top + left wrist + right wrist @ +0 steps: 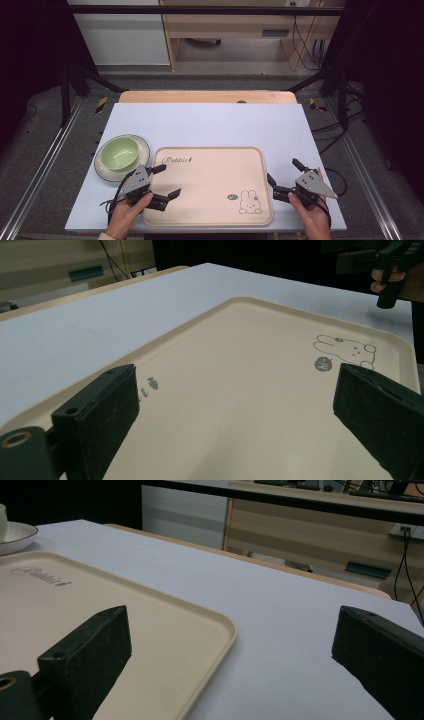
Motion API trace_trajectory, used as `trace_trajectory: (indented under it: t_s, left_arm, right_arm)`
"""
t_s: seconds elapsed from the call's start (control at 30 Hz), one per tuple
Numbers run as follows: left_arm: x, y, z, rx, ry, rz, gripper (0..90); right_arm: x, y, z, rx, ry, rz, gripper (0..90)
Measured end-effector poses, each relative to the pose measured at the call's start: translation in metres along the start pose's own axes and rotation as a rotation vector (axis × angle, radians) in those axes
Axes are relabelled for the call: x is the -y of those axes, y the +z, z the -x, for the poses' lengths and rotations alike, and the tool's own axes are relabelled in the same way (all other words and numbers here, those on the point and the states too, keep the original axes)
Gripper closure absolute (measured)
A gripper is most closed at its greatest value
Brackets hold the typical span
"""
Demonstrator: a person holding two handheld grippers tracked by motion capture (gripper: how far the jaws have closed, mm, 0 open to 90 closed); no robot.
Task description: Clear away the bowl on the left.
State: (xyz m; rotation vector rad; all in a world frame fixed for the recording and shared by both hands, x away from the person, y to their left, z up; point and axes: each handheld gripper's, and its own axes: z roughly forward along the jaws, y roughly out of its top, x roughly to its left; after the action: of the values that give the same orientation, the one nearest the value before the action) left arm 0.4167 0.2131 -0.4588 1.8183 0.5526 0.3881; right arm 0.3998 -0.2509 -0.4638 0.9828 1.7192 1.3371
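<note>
the tray [210, 185] lies on the table [210, 125] at its near middle, with the bowl [120, 153] on a plate [141, 145] at its 10 o'clock. the left gripper [162, 181] hangs over the tray's 9 o'clock edge, jaws wide with nothing between them. the right gripper [282, 175] sits just off the 3 o'clock edge, jaws also spread and holding nothing.

Matt plastic tray [210, 170], glossy ceramic bowl [119, 152]

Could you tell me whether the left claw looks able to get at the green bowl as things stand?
Probably yes: the left claw is open and holds nothing, and the bowl sits uncovered on its plate just beyond it, with nothing between them.
</note>
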Motion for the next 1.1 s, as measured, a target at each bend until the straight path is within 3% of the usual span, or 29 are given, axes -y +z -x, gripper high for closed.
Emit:
trace_trajectory:
  t_s: [0.33, 0.4, 0.43, 0.63, 0.73, 0.87, 0.9, 1.1]
  left_arm:
    - [0.001, 0.004, 0.003, 0.003, 0.008, -0.022, 4.6]
    - [0.0, 0.003, 0.004, -0.02, 0.014, -0.026, 5.2]
    - [-0.001, 0.0, 0.003, -0.053, 0.014, -0.018, 5.6]
    - [-0.002, -0.007, -0.004, -0.07, -0.043, 0.021, 5.5]
    - [-0.003, -0.009, -0.006, -0.084, -0.053, 0.031, 5.5]
    - [-0.005, -0.014, -0.008, -0.12, -0.036, 0.035, 5.6]
    - [-0.008, -0.018, -0.008, -0.16, -0.009, 0.047, 5.7]
    - [-0.013, -0.027, -0.012, -0.198, 0.009, 0.064, 5.6]
  right_arm:
    - [0.001, 0.002, -0.002, 0.005, 0.003, -0.019, 2.5]
    - [0.001, 0.002, -0.002, 0.005, 0.004, -0.022, 2.5]
    - [0.001, 0.001, -0.001, 0.005, 0.007, -0.023, 2.6]
    - [0.0, 0.001, -0.002, -0.002, 0.02, -0.019, 2.6]
    - [0.0, 0.001, -0.003, -0.004, 0.017, -0.021, 2.6]
    - [0.0, 0.001, -0.003, -0.004, 0.011, -0.025, 2.6]
    - [0.0, 0.001, -0.003, -0.004, 0.009, -0.025, 2.7]
    - [-0.001, 0.001, -0.005, -0.013, 0.017, -0.017, 2.6]
